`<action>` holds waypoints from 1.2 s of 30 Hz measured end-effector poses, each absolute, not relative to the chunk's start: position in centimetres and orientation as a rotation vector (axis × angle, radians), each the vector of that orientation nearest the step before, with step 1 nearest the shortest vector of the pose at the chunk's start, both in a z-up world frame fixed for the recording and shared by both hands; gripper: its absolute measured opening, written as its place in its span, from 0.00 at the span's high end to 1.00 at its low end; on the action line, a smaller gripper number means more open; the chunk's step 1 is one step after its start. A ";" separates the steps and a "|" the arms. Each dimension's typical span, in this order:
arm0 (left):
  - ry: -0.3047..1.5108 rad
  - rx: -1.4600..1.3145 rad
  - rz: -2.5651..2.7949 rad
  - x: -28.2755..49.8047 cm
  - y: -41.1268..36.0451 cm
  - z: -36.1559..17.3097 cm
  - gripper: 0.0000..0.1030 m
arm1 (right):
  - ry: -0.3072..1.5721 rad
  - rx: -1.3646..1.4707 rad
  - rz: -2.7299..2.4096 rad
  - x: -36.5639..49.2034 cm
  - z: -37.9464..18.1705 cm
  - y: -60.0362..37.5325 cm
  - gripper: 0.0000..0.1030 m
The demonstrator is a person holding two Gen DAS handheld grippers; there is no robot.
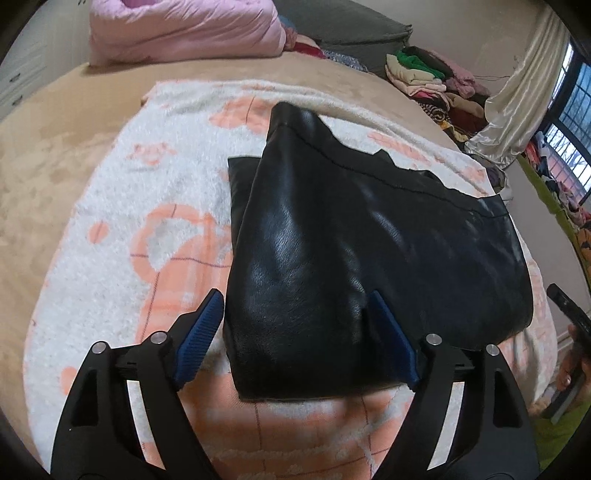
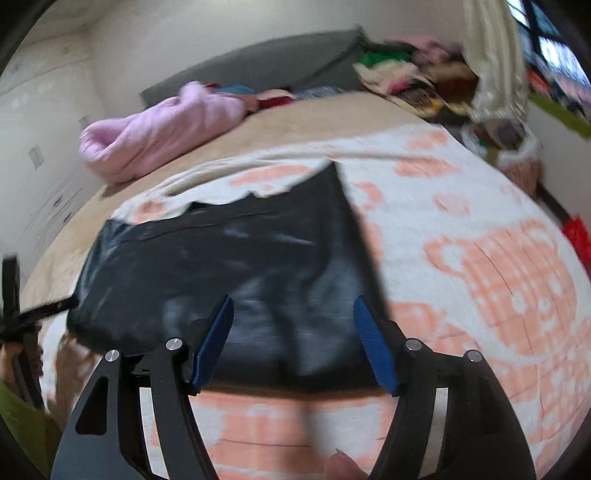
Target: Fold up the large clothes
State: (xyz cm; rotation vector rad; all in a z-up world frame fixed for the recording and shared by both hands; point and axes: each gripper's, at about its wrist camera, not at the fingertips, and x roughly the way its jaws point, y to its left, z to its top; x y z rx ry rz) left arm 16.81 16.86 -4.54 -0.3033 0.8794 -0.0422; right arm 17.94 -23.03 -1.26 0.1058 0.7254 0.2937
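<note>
A black shiny leather garment [image 1: 351, 240] lies folded on a white blanket with orange prints [image 1: 110, 229]. My left gripper [image 1: 295, 314] is open, its blue pads on either side of the garment's near left end, with no grip on it. In the right wrist view the same garment [image 2: 221, 258] lies ahead, and my right gripper [image 2: 293, 321] is open above its near right edge, empty. The right view is blurred by motion. The other gripper shows at the far edge of each view [image 1: 569, 317] [image 2: 22, 317].
The blanket lies on a tan bed [image 1: 55, 147]. A pink quilt [image 1: 184, 29] is bundled at the far end by a grey headboard [image 1: 351, 22]. A pile of mixed clothes [image 1: 436, 81] and a cream curtain [image 1: 517, 92] are at the far right.
</note>
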 end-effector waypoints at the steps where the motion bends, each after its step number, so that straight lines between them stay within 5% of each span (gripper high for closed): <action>1: 0.873 -0.296 -0.040 16.7 16.9 -4.3 0.24 | 0.718 0.089 0.316 17.6 -1.0 -22.0 0.36; 4: 0.847 -0.262 -0.022 16.4 16.7 -3.7 0.21 | 0.718 0.038 0.383 17.0 -0.9 -18.5 0.40; 8: 0.829 -0.241 0.006 16.1 16.9 -3.4 0.17 | 0.756 -0.007 0.469 17.0 -1.6 -14.3 0.67; 10: 0.823 -0.240 0.017 16.1 17.1 -3.4 0.15 | 0.782 -0.020 0.499 17.1 -2.0 -12.5 0.70; 28: 0.800 -0.227 0.054 16.1 17.6 -3.3 0.10 | 0.937 -0.067 0.510 18.4 -7.5 -6.7 0.70; 36: 0.798 -0.258 0.044 17.1 17.8 -3.5 0.09 | 0.892 0.077 0.553 21.3 -2.8 -7.9 0.69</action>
